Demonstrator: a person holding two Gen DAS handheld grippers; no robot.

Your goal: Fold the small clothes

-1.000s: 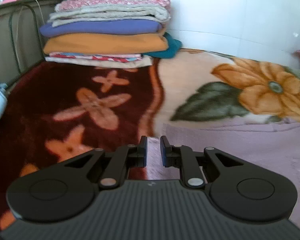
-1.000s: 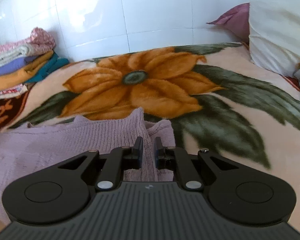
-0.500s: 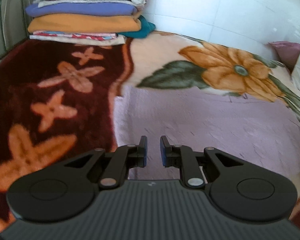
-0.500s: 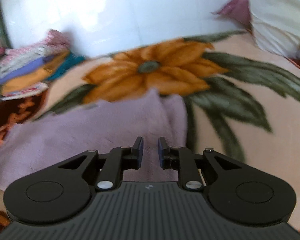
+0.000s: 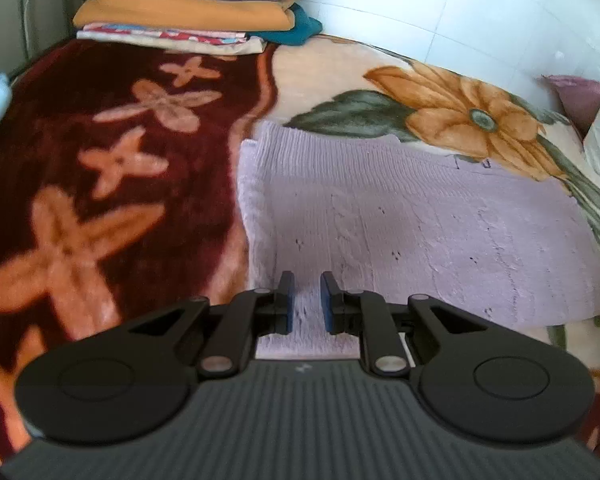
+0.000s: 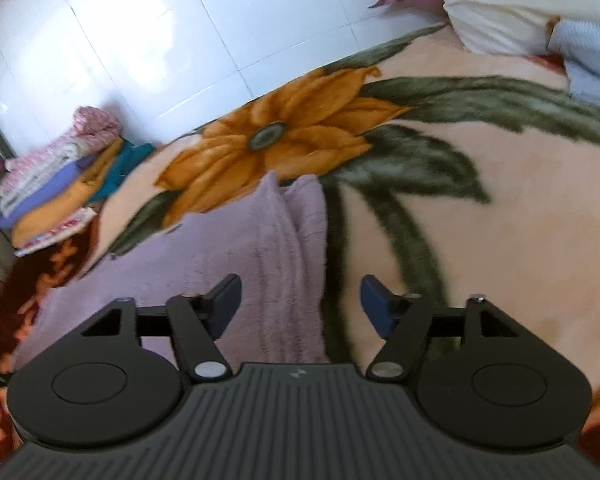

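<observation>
Nearest in the left wrist view, left gripper [image 5: 305, 300] with jaws nearly together, only a narrow slot between the pads, lilac knit showing through the slot; unclear whether any fabric is pinched. Just beyond, lilac knitted garment [image 5: 420, 232] lying flat on a flowered blanket [image 5: 112, 152], left edge doubled over along the border between dark red and cream. Open dark red blanket to the left of that edge. Farther back, stack of folded clothes [image 5: 188, 12] against the white tiled wall [image 5: 440, 4]. In the right wrist view, right gripper [image 6: 300, 304] with jaws wide and opening, the garment's right edge [image 6: 296, 248] below the gap, pads clear of it. Bare cream blanket to the right, then pillows [image 6: 512, 4] at the far corner.
</observation>
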